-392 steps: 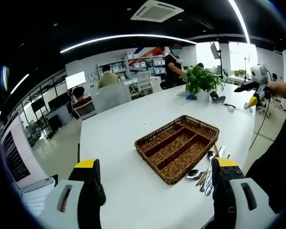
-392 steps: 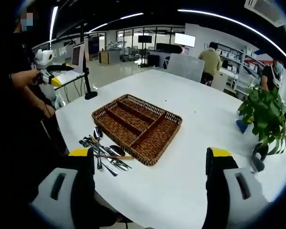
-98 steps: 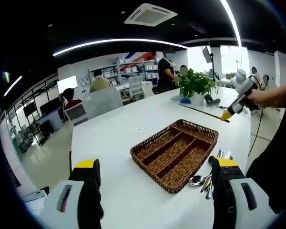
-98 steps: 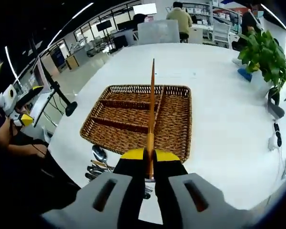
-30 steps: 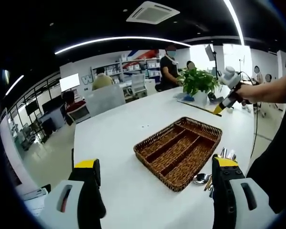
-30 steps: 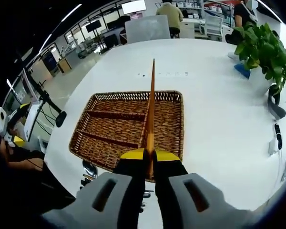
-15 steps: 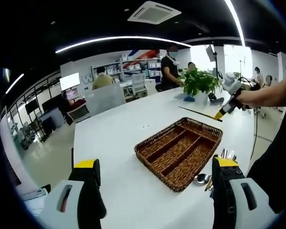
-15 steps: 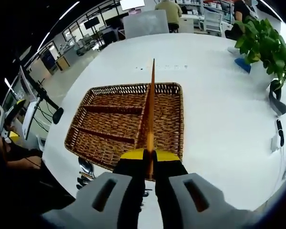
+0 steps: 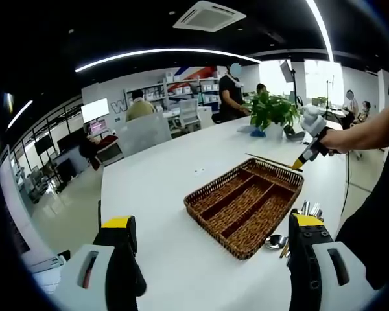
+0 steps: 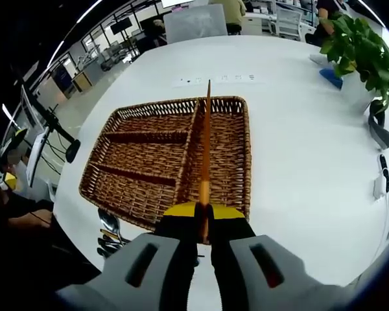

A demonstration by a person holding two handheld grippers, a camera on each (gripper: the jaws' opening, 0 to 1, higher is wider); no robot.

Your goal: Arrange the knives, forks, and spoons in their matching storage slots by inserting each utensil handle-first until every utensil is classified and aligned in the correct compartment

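Gold utensil (image 10: 205,142) pinched in the right gripper (image 10: 203,217), fingers clenched on one end, long axis running straight ahead over the wicker tray (image 10: 120,194), roughly along its long right slot. Can't tell what kind. Left gripper (image 9: 211,236) spread, holding nothing, hanging back above the tabletop (image 9: 155,188). Left gripper view catches remaining cutlery (image 9: 308,210) beside the tray.

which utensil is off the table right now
The wooden-handled one clamped in the right tool, held over the basket. The rest lie in a pile on the table beside the basket.
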